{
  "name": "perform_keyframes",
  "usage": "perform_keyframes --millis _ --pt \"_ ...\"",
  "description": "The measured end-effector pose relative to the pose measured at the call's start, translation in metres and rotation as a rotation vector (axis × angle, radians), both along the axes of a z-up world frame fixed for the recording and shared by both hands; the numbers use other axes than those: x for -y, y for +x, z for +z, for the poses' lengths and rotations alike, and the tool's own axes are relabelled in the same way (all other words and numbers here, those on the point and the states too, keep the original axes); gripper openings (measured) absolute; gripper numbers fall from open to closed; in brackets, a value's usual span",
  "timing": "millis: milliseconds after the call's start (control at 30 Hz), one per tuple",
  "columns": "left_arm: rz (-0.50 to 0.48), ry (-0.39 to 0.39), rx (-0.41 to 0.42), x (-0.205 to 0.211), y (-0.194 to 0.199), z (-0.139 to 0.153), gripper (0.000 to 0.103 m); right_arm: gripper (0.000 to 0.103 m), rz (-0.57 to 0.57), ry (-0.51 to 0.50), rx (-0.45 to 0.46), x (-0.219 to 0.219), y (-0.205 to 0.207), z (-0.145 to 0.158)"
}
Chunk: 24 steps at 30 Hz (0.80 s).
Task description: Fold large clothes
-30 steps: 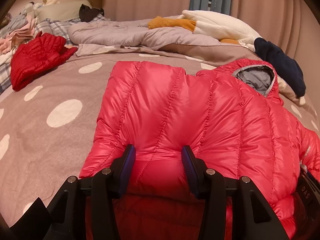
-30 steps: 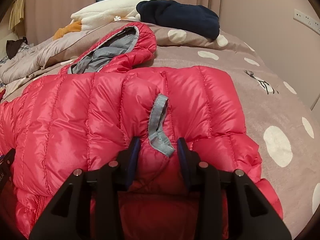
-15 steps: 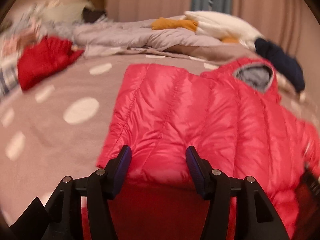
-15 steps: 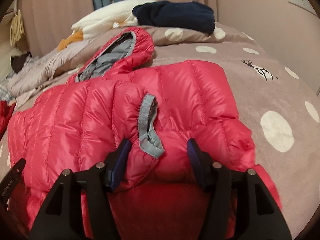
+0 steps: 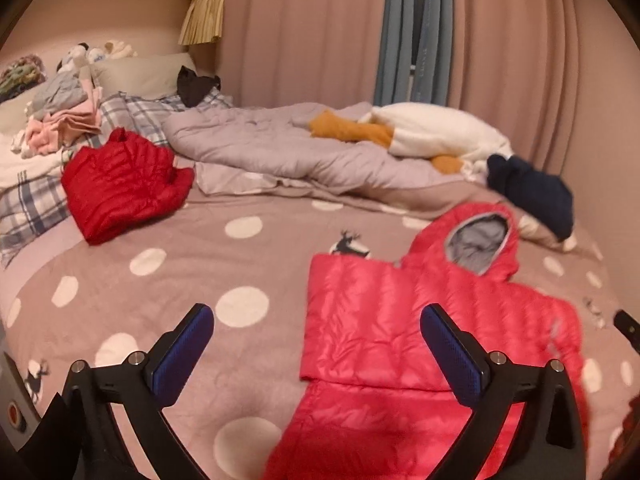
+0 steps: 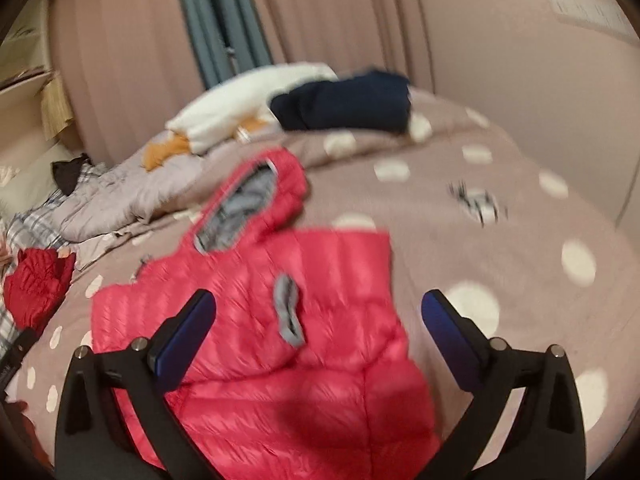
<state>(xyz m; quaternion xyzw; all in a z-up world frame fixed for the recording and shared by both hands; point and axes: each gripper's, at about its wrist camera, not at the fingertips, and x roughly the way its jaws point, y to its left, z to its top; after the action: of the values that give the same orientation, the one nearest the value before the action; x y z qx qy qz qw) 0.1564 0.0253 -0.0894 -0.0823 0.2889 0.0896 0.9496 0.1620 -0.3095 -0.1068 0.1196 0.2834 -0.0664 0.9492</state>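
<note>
Across the bed (image 5: 168,280), that big dotted brown spread, I'm looking at the pink down jacket (image 5: 380,328) lying flat near the foot, hood (image 5: 478,240) pointing up toward the rumpled grey quilt (image 5: 280,152). Big change from a second ago: both claws were pinched into the jacket's folded edge, and now both are off it and pulled back high above it. So the fold is laid and released, I'd say; the sleeves look tucked in over the body, with one grey cuff (image 6: 288,312) lying on top of the jacket's middle.

Beyond the jacket's hood, a white pillow (image 5: 440,128) and a dark navy garment (image 5: 532,192) sit by the curtain. Well away from the jacket on its left, a red garment (image 5: 120,184) sits bunched on the bed, looking already folded.

My left gripper (image 5: 316,352) hangs over the jacket's left edge, jaws spread wide, nothing in them. My right gripper (image 6: 320,328) hovers over the jacket's lower half, jaws just as wide, gripping nothing. The right view is smeared, so detail there is soft.

What that means: the jacket lies long, and the bottom hem runs out of frame beneath me. My guess is the next fold brings hem up toward hood, and puffy down may spring back.
</note>
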Motion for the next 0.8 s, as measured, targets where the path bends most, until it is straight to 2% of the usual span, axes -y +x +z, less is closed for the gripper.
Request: perform_keyframes --millis 133,233,367,467,533,700,800 --pt "0.056 0.011 0.057 -0.014 -0.008 0.019 0.102 0.102 0.062 -0.014 0.057 -0.007 0.015 0.037" --pt "0.115 0.002 0.085 -0.027 -0.010 0.028 0.102 0.102 0.099 -0.024 0.054 -0.008 0.041 0.052" --pt "0.184 -0.015 0.144 -0.048 0.001 0.024 0.102 0.102 0.123 -0.147 0.016 -0.015 0.100 0.057" --pt "0.244 0.024 0.119 -0.060 0.023 0.008 0.102 0.102 0.139 -0.181 -0.041 -0.012 0.149 0.045" --pt "0.284 0.035 0.114 -0.068 0.032 -0.002 0.102 0.102 0.145 -0.158 -0.066 -0.010 0.184 0.031" --pt "0.319 -0.001 0.103 -0.084 0.054 -0.032 0.102 0.102 0.096 -0.027 -0.150 0.001 0.279 -0.026" --pt "0.322 0.041 0.101 -0.085 0.064 -0.045 0.102 0.093 0.084 0.073 -0.209 0.006 0.321 -0.060"
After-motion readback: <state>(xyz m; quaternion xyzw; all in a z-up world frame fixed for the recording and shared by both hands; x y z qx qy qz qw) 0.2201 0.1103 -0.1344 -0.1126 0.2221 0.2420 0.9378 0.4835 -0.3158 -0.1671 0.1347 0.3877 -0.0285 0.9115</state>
